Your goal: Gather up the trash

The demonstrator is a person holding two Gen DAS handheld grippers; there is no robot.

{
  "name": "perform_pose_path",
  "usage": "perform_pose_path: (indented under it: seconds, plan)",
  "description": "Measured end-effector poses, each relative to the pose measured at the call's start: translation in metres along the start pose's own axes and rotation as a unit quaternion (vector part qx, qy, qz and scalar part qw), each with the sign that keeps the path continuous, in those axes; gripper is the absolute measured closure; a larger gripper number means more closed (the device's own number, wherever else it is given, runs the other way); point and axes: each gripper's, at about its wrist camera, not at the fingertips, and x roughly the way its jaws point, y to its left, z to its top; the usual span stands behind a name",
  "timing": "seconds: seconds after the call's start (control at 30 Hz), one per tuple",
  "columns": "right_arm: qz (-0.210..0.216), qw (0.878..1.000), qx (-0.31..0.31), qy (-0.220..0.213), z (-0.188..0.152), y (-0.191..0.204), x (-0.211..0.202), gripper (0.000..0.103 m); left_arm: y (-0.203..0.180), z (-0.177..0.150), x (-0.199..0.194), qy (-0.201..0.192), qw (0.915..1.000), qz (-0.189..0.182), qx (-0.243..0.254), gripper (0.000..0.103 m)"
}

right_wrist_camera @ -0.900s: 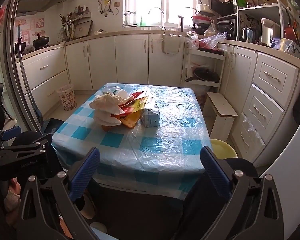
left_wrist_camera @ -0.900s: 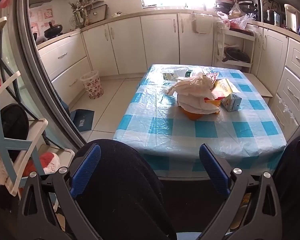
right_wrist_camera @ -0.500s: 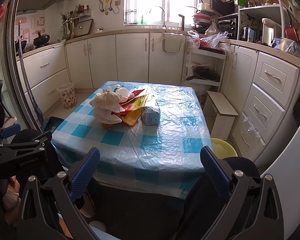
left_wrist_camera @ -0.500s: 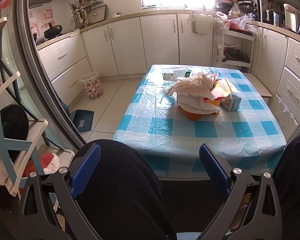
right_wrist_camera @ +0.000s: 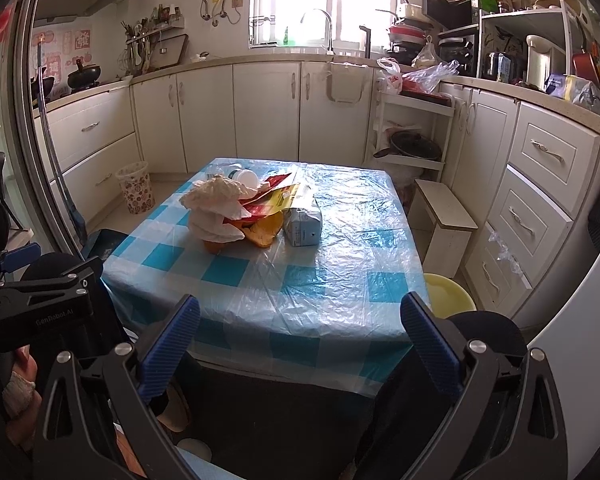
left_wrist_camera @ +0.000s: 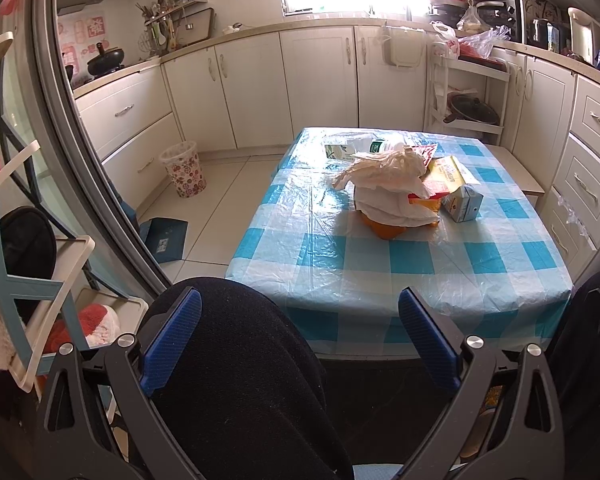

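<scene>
A heap of trash lies on the blue-checked table (left_wrist_camera: 420,260) (right_wrist_camera: 308,280): crumpled white paper (left_wrist_camera: 392,184) (right_wrist_camera: 216,208) over orange peel (left_wrist_camera: 380,230), a small carton (left_wrist_camera: 462,204) (right_wrist_camera: 303,224), red and yellow wrappers (right_wrist_camera: 276,200) and a white bottle (left_wrist_camera: 374,146) (right_wrist_camera: 246,178). My left gripper (left_wrist_camera: 300,340) is open and empty, well short of the table, above a dark-clothed knee. My right gripper (right_wrist_camera: 300,340) is open and empty at the table's near edge.
A flowered waste basket (left_wrist_camera: 182,168) (right_wrist_camera: 135,192) stands on the floor left of the table by the cabinets. A low stool (right_wrist_camera: 444,220) and a yellow basin (right_wrist_camera: 448,296) are to the right. A rack (left_wrist_camera: 28,280) stands at the far left.
The right gripper's view has tilted slightly upward and a little nearer the table. The left gripper has hardly moved. Both stay open.
</scene>
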Motion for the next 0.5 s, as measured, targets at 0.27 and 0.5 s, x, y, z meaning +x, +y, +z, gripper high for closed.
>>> perform_pose_path:
  seconds: [0.27,0.5]
  plan:
    - [0.000,1.000,-0.006,0.013,-0.0018,0.0004,0.0026,0.007,-0.0020,-0.0015,0.0017,0.001,1.0000,0.001,0.003,0.008]
    - [0.003,1.000,-0.005,0.010,-0.0022,-0.0014,0.0062,0.007,-0.0048,-0.0008,0.0052,0.006,1.0000,0.000,0.006,0.008]
